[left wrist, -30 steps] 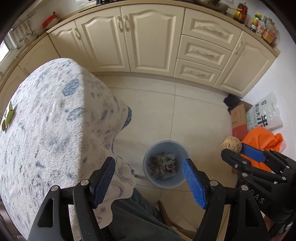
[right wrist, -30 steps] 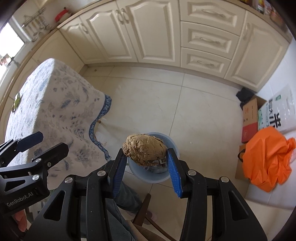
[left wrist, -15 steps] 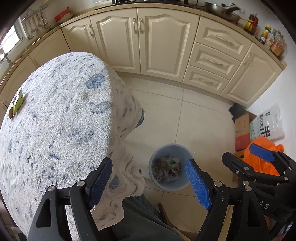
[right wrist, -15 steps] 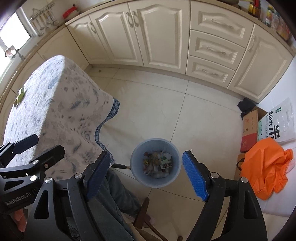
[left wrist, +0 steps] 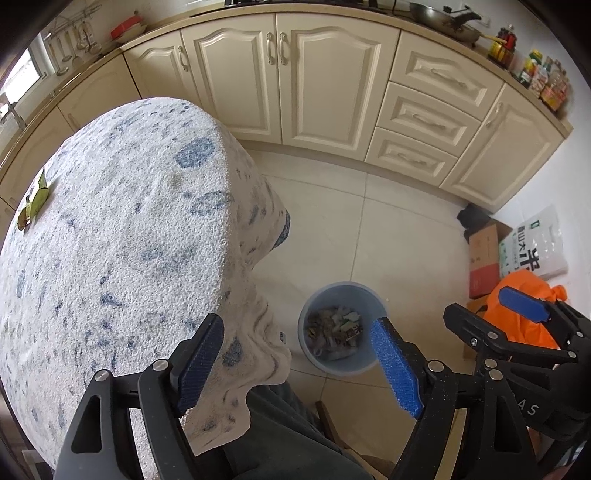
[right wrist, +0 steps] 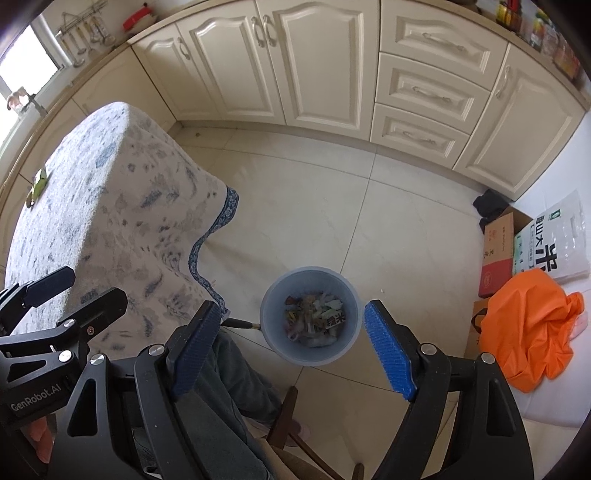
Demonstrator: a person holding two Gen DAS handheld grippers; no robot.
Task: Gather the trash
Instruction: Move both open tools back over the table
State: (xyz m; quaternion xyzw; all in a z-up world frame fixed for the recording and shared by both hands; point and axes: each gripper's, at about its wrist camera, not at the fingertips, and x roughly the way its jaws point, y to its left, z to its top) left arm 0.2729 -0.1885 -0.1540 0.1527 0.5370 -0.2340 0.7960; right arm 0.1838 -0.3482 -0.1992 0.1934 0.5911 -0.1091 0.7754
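I hold both grippers above the floor, pointing down at the blue bin [right wrist: 310, 319]. The right gripper [right wrist: 291, 349] has its jaws wide apart and nothing is between them; I see the bin through the gap. The left gripper [left wrist: 295, 363] is also wide and empty, with the edge of the tablecloth [left wrist: 122, 236] under its left finger.

The bin already holds mixed trash [right wrist: 314, 319], wrappers and paper, so I judge that a good part of the collecting is done. One green wrapper [left wrist: 35, 201] lies on the far side of the table, well apart from both grippers. I think this is the piece left to take.

The left view shows the table top closely and also the pan [left wrist: 445, 18] on the counter. The right view shows the whole orange bag [right wrist: 528, 325] on the floor and a wooden chair leg [right wrist: 284, 415] below me, which the left view shows only in part.
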